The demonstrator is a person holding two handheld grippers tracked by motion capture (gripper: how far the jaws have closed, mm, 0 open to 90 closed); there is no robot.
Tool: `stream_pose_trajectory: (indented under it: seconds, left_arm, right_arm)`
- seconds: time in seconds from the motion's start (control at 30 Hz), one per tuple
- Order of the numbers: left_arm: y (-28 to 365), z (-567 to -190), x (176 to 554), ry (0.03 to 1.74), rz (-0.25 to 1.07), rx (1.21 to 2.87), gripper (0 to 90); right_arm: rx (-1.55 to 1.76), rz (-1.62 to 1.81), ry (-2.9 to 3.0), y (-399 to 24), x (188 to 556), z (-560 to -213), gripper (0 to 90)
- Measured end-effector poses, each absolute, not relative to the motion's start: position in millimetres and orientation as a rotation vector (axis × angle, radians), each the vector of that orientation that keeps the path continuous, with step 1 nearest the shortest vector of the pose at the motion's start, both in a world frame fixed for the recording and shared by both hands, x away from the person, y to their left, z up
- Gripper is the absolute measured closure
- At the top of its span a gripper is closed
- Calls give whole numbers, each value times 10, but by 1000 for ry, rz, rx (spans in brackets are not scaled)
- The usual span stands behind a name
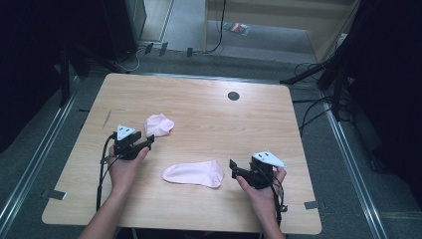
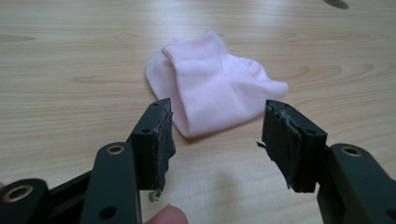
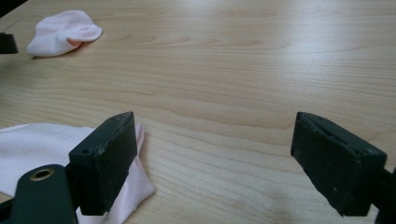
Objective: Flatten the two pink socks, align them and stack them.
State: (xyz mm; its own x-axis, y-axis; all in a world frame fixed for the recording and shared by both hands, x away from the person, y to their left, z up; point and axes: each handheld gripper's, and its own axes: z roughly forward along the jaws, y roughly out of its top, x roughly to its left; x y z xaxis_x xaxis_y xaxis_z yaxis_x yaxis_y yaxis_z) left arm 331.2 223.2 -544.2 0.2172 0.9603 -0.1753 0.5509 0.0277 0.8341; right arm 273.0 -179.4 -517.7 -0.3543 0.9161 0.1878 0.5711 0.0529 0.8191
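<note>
Both your left gripper and right gripper stand spread and empty, so pinch the soft, light, floppy folded pink sock at twelve o'clock of the left jaws by its doubled near edge.

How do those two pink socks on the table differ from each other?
The folded sock is bunched into a short, rounded bundle; the flat sock lies stretched out at full length. The folded sock sits ahead of the left gripper, the flat sock beside the right gripper. Both are pale pink, and neither is gripped.
</note>
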Motion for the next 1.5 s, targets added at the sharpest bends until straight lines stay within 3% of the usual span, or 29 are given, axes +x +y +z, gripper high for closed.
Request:
stream_pose_trajectory:
  seconds: [0.3, 0.43, 0.63, 0.73, 0.8, 1.03, 1.3, 1.43, 1.5]
  left_arm:
    - [2143, -5480, 3646, 1483, 597, 1686, 419]
    - [2104, -5496, 3715, 1545, 593, 1731, 453]
    - [2070, -5496, 3716, 1566, 658, 1768, 647]
    - [2095, -5498, 3716, 1548, 623, 1758, 838]
    - [2111, -5493, 3711, 1543, 611, 1762, 869]
    - [2079, -5377, 3598, 1423, 550, 1708, 885]
    - [1754, -5190, 3371, 1155, 435, 1708, 887]
    - [1671, -5148, 3231, 1083, 388, 1706, 886]
    - [1652, -5136, 3172, 1041, 373, 1709, 887]
  right_arm:
    - [1492, 1213, 1967, -1772, 2722, -5190, 148]
    - [1490, 1214, 1961, -1774, 2719, -5186, 150]
    - [1492, 1207, 1963, -1777, 2721, -5193, 154]
    - [1494, 1203, 1964, -1768, 2710, -5188, 158]
    - [1491, 1203, 1966, -1764, 2706, -5187, 160]
    - [1489, 1207, 1951, -1778, 2716, -5185, 171]
    - [1482, 1211, 1944, -1770, 2707, -5174, 191]
    - [1458, 1257, 1927, -1760, 2685, -5131, 285]
    - [1418, 1337, 1947, -1724, 2680, -5058, 406]
